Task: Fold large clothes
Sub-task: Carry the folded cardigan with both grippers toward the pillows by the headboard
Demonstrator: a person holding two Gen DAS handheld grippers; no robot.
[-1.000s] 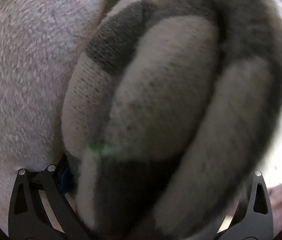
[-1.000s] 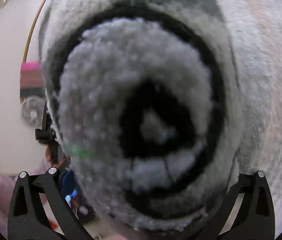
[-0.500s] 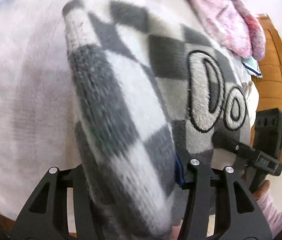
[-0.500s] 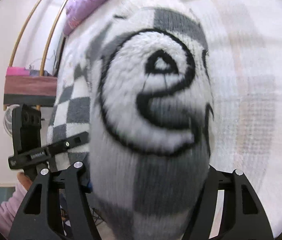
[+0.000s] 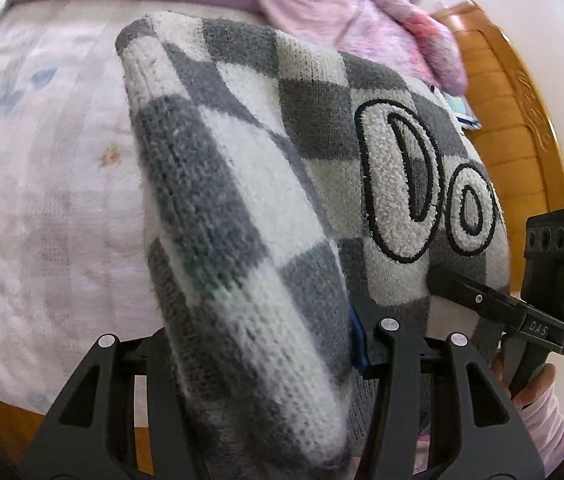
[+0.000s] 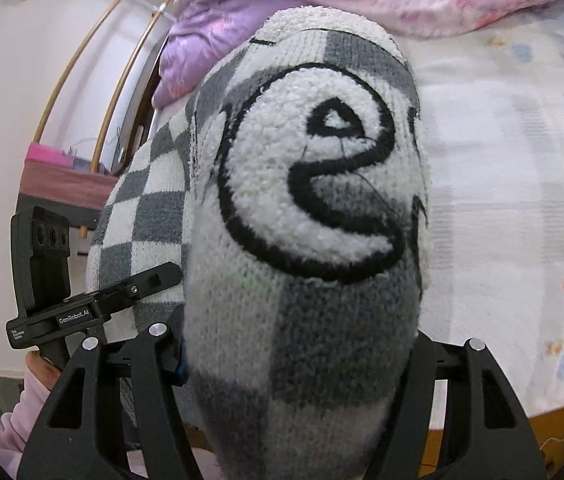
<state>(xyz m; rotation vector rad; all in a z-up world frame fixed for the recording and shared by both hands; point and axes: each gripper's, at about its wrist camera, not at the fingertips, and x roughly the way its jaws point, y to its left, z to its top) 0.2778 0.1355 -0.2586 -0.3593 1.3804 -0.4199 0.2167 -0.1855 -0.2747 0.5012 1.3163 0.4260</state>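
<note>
A grey-and-white checkered knit sweater [image 5: 282, 140] with fluffy black-outlined letters hangs above the bed, gathered into thick folds. My left gripper [image 5: 248, 336] is shut on one fold, its fingers pressing both sides of the bunched knit. My right gripper [image 6: 302, 340] is shut on another fold of the sweater [image 6: 322, 180] that bears a large letter. Each gripper appears in the other's view: the right gripper [image 5: 482, 300] bites the sweater's right edge, and the left gripper [image 6: 122, 292] holds the left edge. The cloth hides the fingertips.
A pale patterned bed sheet [image 5: 42, 160] lies below, also seen on the right [image 6: 502, 160]. A pink and purple quilt [image 5: 322, 12] is heaped at the far side. A wooden bed frame [image 5: 514, 128] curves on the right. A person's hand [image 5: 534, 384] holds the right gripper.
Both grippers have risen and lifted the sweater off the bed. Their jaws have narrowed onto the folds. The cloth no longer fills the views, and the bed and quilt now show.
</note>
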